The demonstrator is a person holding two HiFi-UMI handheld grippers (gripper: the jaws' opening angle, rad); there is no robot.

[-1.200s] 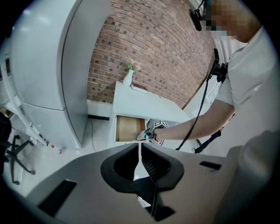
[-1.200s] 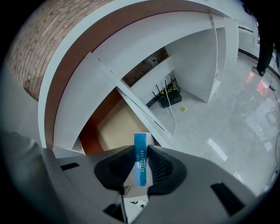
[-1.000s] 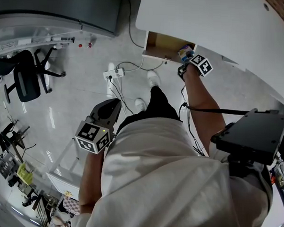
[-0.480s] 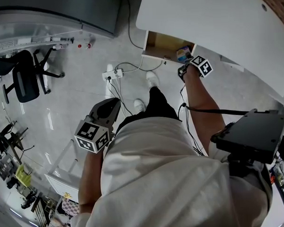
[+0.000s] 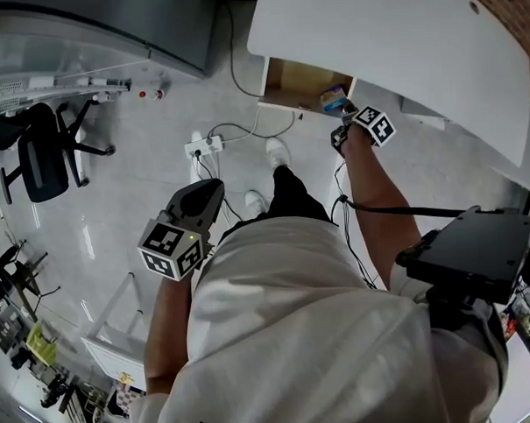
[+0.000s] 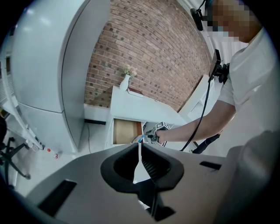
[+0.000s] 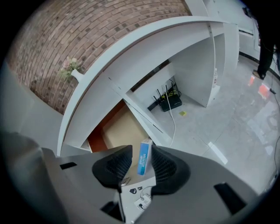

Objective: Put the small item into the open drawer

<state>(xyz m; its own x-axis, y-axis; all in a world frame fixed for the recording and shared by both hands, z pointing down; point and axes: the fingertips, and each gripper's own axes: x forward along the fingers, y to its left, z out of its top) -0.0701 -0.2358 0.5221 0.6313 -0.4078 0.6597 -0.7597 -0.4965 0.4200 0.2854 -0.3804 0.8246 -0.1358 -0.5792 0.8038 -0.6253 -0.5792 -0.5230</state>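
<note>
A small blue-and-white box (image 7: 144, 157) stands upright between the jaws of my right gripper (image 7: 141, 151). It leans on the right pad, with a gap to the left pad, and the jaws are opening. Below it lies the open drawer (image 7: 118, 129) with its bare brown bottom. In the head view the box (image 5: 333, 98) and right gripper (image 5: 341, 108) are at the right front corner of the drawer (image 5: 294, 78), under the white desk (image 5: 389, 43). My left gripper (image 5: 212, 193) hangs shut and empty at hip height, far from the drawer (image 6: 127, 131).
A power strip (image 5: 203, 148) with trailing cables lies on the tiled floor in front of the drawer, near the person's shoes. An office chair (image 5: 39, 155) stands at the left. A black router (image 7: 169, 101) sits on the floor under the desk.
The right gripper and the box have stayed at the drawer's right front corner while the head view drifted slightly. The left gripper has kept its place.
</note>
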